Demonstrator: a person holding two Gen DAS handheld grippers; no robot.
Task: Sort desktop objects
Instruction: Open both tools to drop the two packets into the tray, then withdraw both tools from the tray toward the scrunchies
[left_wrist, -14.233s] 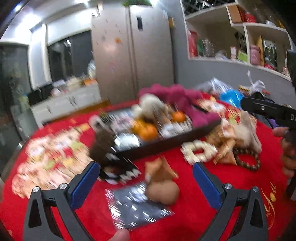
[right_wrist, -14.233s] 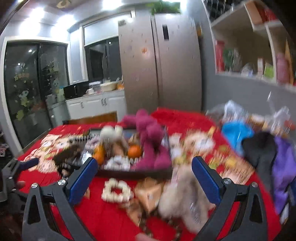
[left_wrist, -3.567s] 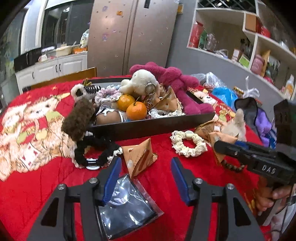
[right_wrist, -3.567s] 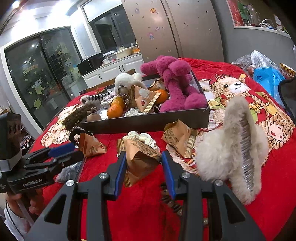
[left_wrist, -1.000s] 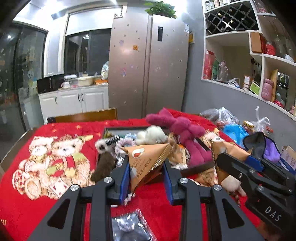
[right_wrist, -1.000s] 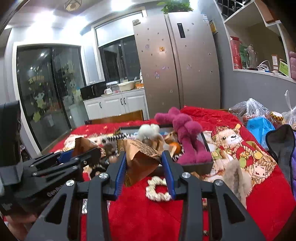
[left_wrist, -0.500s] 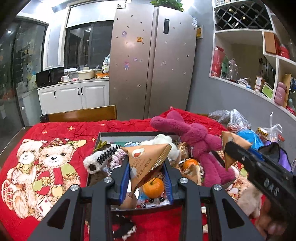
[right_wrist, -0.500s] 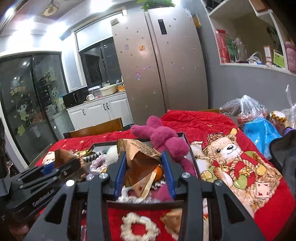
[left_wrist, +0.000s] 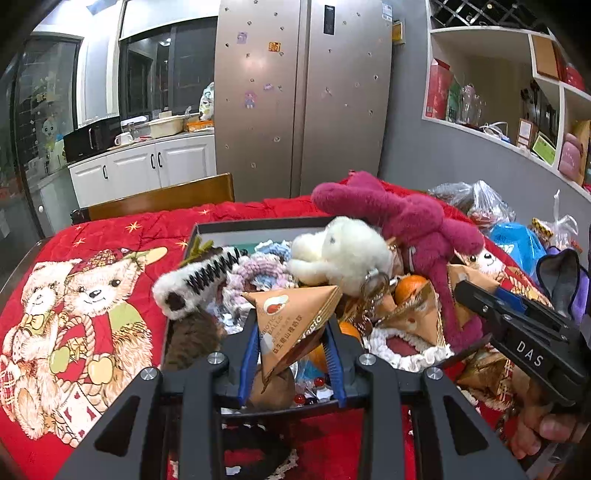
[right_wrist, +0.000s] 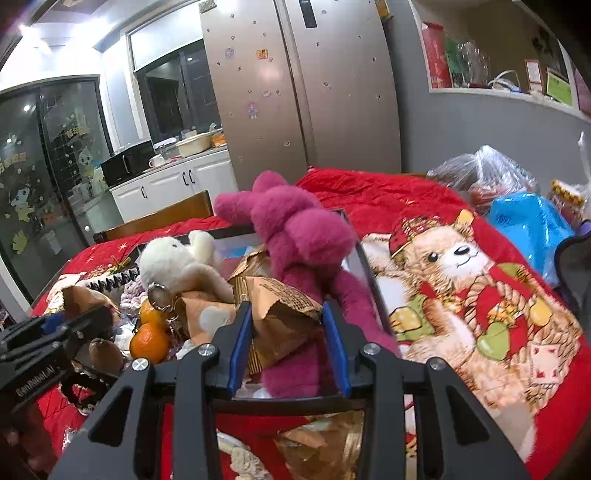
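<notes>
Two snack packets held over the tray (left_wrist: 258, 224), one per gripper.
Left gripper (left_wrist: 291, 354) fingers clenched on a tan triangular packet (left_wrist: 295, 314); right gripper (right_wrist: 288, 341) fingers clenched on a crumpled brown packet (right_wrist: 284, 314), beside the pink plush toy (right_wrist: 295, 236).

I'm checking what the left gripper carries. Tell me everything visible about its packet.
The packet is a tan, pyramid-shaped paper or foil pouch with a red-and-white logo and brown printed lettering. It looks sealed and puffy, one corner pointing down. The left gripper clamps it between its blue pads, over the near part of the crowded tray.
</notes>
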